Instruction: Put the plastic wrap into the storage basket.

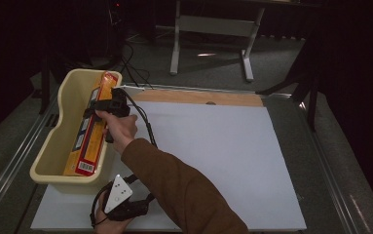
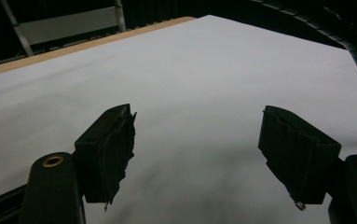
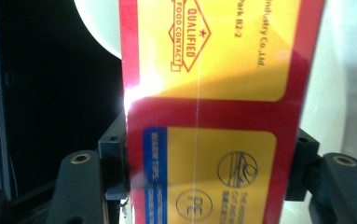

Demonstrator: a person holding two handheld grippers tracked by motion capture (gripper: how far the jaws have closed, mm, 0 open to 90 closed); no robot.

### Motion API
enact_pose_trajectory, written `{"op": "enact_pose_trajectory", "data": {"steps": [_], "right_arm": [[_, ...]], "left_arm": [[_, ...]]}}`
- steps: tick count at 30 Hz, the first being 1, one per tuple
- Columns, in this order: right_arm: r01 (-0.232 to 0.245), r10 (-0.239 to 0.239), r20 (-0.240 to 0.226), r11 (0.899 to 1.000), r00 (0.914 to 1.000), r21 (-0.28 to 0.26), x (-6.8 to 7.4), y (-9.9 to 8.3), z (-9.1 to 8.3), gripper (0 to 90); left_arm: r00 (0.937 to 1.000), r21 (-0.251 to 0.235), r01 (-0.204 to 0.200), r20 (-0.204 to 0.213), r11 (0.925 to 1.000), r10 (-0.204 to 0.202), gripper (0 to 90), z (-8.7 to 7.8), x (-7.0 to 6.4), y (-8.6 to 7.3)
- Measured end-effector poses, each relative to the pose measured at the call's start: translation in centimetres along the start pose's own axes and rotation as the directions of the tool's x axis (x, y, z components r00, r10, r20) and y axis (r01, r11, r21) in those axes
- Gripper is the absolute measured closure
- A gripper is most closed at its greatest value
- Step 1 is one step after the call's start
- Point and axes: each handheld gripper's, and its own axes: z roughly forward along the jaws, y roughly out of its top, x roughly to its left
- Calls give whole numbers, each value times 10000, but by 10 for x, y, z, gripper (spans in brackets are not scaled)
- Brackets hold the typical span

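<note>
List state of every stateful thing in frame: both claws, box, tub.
Right claw: shut on the box, jaws pressed on its two side edges.
Left claw: open, nothing between its jaws, above the white table sheet.
Box: closed, yellow and red, lying slanted in the tub, far end raised over the rim.
Tub: upright on the table's left side, holding the box.

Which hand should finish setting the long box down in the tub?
Right. The right tongs already clamp the yellow-and-red box, which leans inside the cream tub. The left tongs stand open over the white table sheet, near the front edge, holding nothing.
</note>
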Motion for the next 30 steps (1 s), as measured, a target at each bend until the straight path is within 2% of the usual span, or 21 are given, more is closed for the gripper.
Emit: {"op": "enact_pose_trajectory", "data": {"steps": [4, 10, 11, 13, 18, 25, 27, 30], "right_arm": [[-25, 20, 269, 9999, 9996, 150, -2, -1, 0, 333], [160, -164, 272, 9998, 9995, 149, 0, -2, -1, 329], [128, -131, 245, 9998, 9996, 149, 0, -2, -2, 350], [-106, 110, -308, 9998, 9995, 147, 1, -1, -6, 358], [250, -248, -407, 9997, 9989, 30, 11, -1, -19, 378], [1139, -1138, -54, 9934, 9935, 142, 11, -3, -26, 390], [1539, -1541, 44, 9878, 9881, 217, 13, -5, -27, 391], [2209, -2215, 266, 9750, 9748, 222, 13, -8, -30, 391]], "left_arm": [[10000, 19, -3, -5, 10000, 3, 265, 0, 0, 0], [10000, 36, -40, -13, 10000, 40, 264, 1, -1, 0], [10000, 38, -35, -16, 10000, 35, 265, 1, 0, 0], [10000, 46, -26, -21, 10000, 26, 265, 1, 0, 0], [10000, 34, -18, 10, 10000, 18, 265, 2, -2, 0], [10000, 72, -56, 16, 10000, 56, 264, 3, -3, 0], [10000, 97, -84, 6, 9999, 84, 264, 4, -3, 0], [10000, 110, -81, 19, 9999, 81, 264, 4, -3, -1]]}}
